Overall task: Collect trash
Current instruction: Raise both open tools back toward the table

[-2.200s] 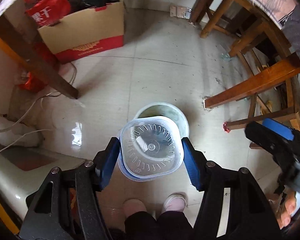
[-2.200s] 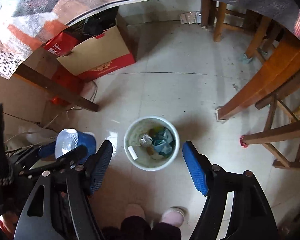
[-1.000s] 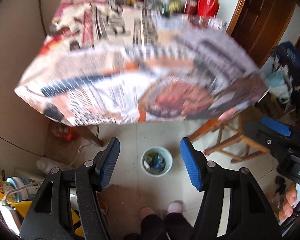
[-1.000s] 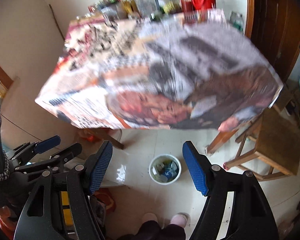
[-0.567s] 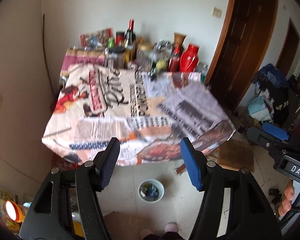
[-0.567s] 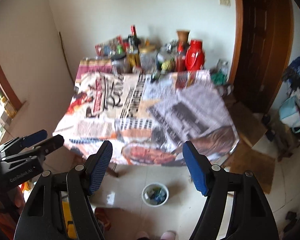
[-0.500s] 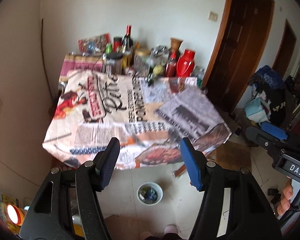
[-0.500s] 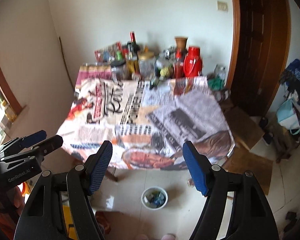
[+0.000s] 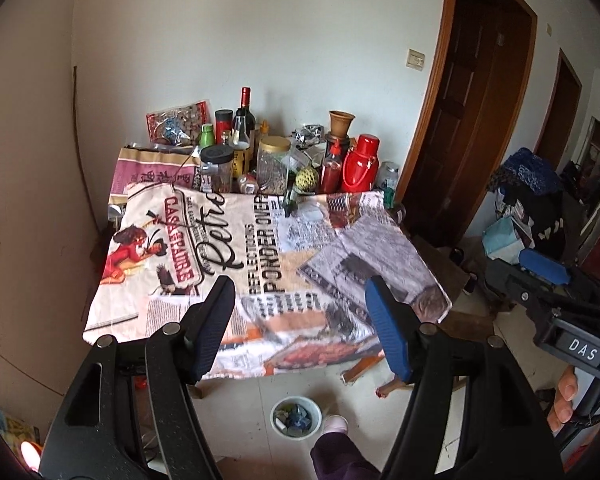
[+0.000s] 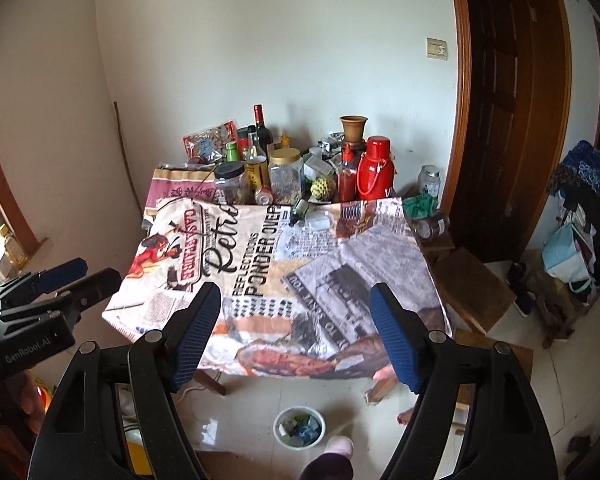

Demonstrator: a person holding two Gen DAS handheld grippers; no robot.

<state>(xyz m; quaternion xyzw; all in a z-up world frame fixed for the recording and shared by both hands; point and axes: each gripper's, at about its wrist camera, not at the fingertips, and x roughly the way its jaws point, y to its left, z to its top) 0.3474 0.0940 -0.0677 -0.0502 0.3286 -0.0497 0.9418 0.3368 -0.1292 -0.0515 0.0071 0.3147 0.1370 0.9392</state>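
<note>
left wrist view: the left gripper fills the lower half of the frame, its fingers spread wide with nothing between them. beyond them lies the desk under a newspaper-print cloth, its near part bare of loose items; bottles, jars and a red flask crowd the far edge in the upper middle. the trash bin, with scraps inside, stands on the floor at bottom centre, just beside the person's slipper. the right gripper shows at the right edge.

right wrist view: the right gripper is likewise spread wide and empty, pointing at the same desk. the bin sits at bottom centre. near the upper middle a small green bottle lies tipped on the cloth beside a clear flat piece.

judgement: both hands seem between pickups, scanning for the next piece of trash. the next move likely calls for reaching to the far part of the desk, choosing real waste among the kept jars, and closing on it without knocking neighbours.
</note>
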